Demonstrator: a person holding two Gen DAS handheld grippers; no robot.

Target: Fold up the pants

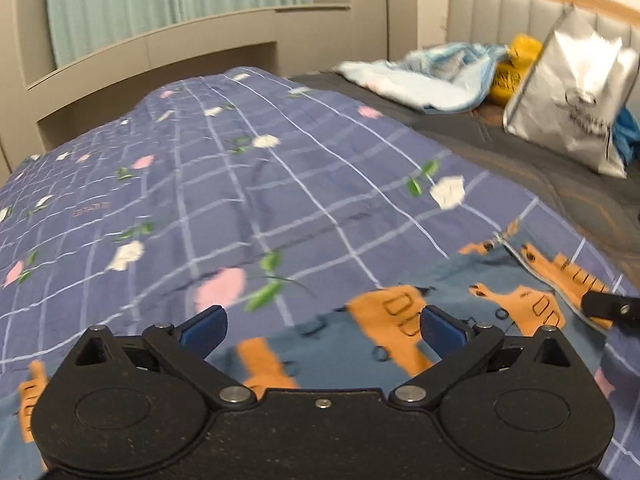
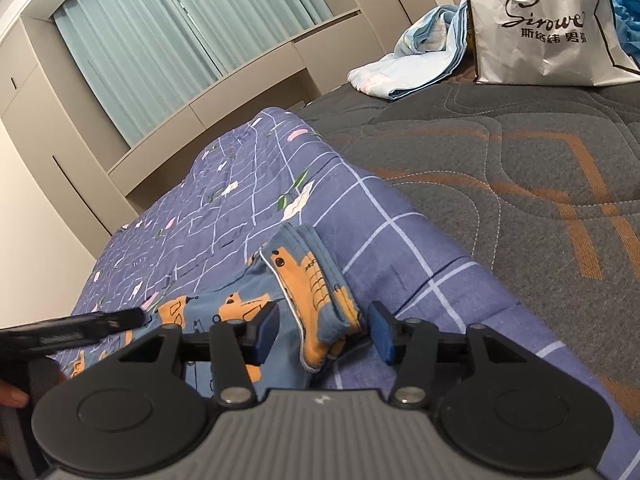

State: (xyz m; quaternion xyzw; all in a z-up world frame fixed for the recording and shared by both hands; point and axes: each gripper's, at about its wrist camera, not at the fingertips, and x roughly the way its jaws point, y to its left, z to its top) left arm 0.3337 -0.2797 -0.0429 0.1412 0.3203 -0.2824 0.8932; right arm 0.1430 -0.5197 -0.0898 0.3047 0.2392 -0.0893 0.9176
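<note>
Softly crumpled blue pants (image 2: 316, 292) with orange digger print lie on a checked quilt (image 2: 400, 240) on a bed.
Light, limp cloth; best held at the folded hem. Left gripper (image 1: 322, 330) spread wide, empty; right gripper (image 2: 324, 332) parted around the hem, not pinching. The pants' near part is hidden.

pants (image 1: 340, 352) partly behind gripper, quilt (image 1: 200, 184) blurred

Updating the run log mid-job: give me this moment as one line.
left gripper: open, over pants | right gripper: open, pants edge between pads, not pinched | pants: lying on quilt
</note>
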